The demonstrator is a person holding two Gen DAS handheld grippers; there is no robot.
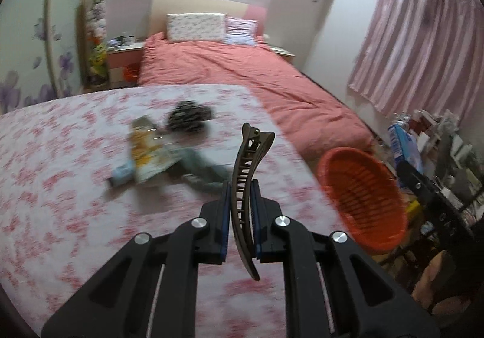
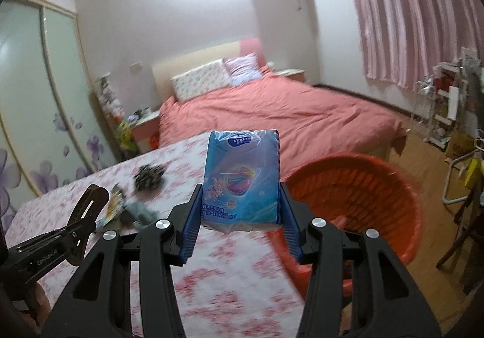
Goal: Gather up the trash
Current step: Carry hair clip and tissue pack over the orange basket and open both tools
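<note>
Much of the table [image 1: 60,186] is smeared by motion blur, so you can only half read what lies on it. The dark patterned lump [image 1: 189,115] at the far side could be cloth or a scrunchie; you cannot tell which. Nearer you, a yellow-and-white packet [image 1: 145,150], a small blue item [image 1: 122,175] touching its lower end and a grey-green piece [image 1: 205,170] beside it overlap in 1 loose heap, and their edges run together. In the right view the same heap is partly hidden behind your left gripper [image 2: 87,217] and the hair clip.

Your left gripper [image 1: 239,205] is clamped on 1 brown hair clip [image 1: 246,186]; both pads press its sides, the clip stands upright between them, its hinged end pokes past the fingertips and its tail hangs below them.

Your right gripper [image 2: 240,202] is closed on 1 blue tissue pack [image 2: 240,177], held by its 2 side edges with the printed face toward the camera. The pack blocks the table edge behind it.

1 red basket [image 2: 357,196] sits just beside the table's right edge, below tabletop level; its near rim is cut off by the right finger in the right view. In the left view the basket [image 1: 363,199] shows only slatted walls, and you cannot make out its contents.

Behind the table is 1 bed [image 1: 242,75] with 2 pillows [image 1: 196,26].
</note>
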